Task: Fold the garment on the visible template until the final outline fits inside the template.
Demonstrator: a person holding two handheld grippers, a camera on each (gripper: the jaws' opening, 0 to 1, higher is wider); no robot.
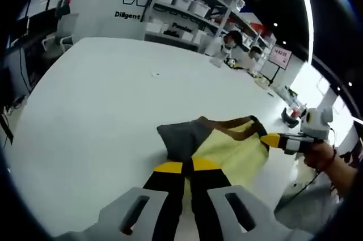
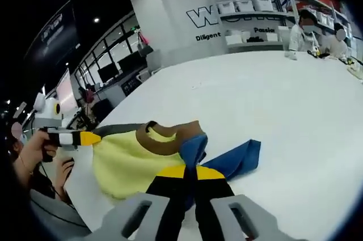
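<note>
Left hand-held gripper (image 1: 188, 165) and right hand-held gripper (image 2: 188, 170) both pinch garment (image 2: 130, 161) edge.

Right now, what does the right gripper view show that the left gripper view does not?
Right gripper view: a blue sleeve lying on the table, pinched by the right gripper. Left gripper view: a dark grey flap, pinched by the left gripper. Shared: the yellow garment with its brown collar, the white table, storage shelves, and both grippers shut on the fabric.
</note>
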